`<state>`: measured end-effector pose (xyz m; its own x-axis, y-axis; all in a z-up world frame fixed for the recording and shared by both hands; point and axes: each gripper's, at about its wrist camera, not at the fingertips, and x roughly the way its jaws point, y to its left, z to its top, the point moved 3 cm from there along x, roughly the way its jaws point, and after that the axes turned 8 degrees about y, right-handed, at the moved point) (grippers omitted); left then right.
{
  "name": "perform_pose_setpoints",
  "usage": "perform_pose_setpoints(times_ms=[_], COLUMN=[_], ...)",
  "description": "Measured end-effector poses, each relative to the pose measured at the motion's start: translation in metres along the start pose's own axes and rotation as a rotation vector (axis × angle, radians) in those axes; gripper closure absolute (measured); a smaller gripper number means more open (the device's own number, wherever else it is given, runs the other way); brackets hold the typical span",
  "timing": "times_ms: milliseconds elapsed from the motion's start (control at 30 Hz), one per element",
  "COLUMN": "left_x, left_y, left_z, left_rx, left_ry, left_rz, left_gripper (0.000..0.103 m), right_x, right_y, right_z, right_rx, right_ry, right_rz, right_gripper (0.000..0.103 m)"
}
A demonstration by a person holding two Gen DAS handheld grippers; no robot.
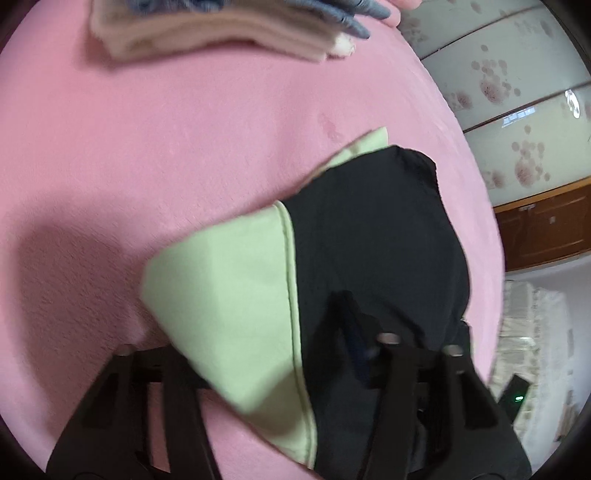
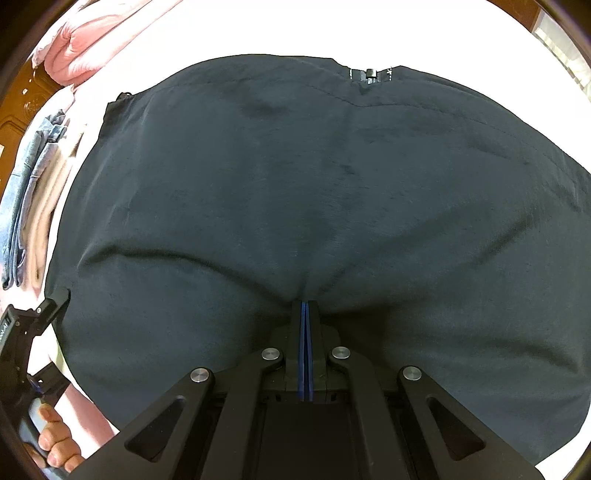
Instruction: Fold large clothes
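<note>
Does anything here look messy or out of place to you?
Nothing looks spilled or damaged. The dark garment lies rumpled, its light green lining turned out at one edge, while the right gripper pinches a fold of it. The folded pile behind looks tidy.

I see a bed with a pink cover (image 1: pixel 147 147). On it lies a black garment (image 1: pixel 369 229) with light-green panels, and a folded stack of clothes (image 1: pixel 221 33) well apart at the far edge
</note>
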<state>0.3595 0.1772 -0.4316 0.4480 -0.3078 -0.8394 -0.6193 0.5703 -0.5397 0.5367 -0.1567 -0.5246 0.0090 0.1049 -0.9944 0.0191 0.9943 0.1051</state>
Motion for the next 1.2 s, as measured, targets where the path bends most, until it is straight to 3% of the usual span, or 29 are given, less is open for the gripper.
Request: perform_pose_setpoints(times_ms=[67,100,300,400,567,700,767,967,1100,1200], left_x=[-0.009,-0.014,-0.057,-0.076,-0.099,-0.107,-0.106,-0.083,-0.065,-0.059], left_y=[-0.005,-0.008,-0.068,-0.11,-0.189,-0.251,-0.274,-0.3,-0.3,-0.292], left_z=[-0.001,-0.002,-0.019,-0.034,-0.064,-0.113,-0.149,-0.253,-0.304,-0.339], left_rx=[0.022,0.037,0.304,0.5,0.752,0.944,1.064,1.354,1.436,1.52], left_ry=[-0.062,-0.083,-0.182,-0.19,-0.168,-0.112,-0.086,-0.005,0.067,0.063], left_rz=[-0.028,-0.033,-0.057,-0.061,-0.167,-0.244,-0.26,-0.235,-0.162,-0.103], left_gripper=[0.089,0.092,0.095,0.096,0.096,0.097,0.097,0.097,0.096,0.096], right_x=[-0.001,-0.001,0.002,0.0,-0.001,0.009,0.014,0.011,0.015,0.015], right_y=[0.0,0.002,0.005,-0.008,-0.033,-0.071,-0.083,-0.091,-0.1,-0.104], right_z=[-0.001,0.0,0.006,0.012,0.013,0.006,0.001,-0.005,-0.013,-0.016], right_rx=[-0.003,-0.007,-0.011,0.013,0.105,0.274,0.308,0.267,0.256,0.251], right_ry=[0.005,0.008,0.031,0.05,0.054,0.054,0.054,0.006,-0.052,-0.075], right_rz=[-0.005,-0.008,0.017,0.076,0.257,0.561,0.667,0.746,0.844,0.88], right_gripper=[0.103,0.103,0.103,0.103,0.103,0.103,0.103,0.103,0.103,0.103])
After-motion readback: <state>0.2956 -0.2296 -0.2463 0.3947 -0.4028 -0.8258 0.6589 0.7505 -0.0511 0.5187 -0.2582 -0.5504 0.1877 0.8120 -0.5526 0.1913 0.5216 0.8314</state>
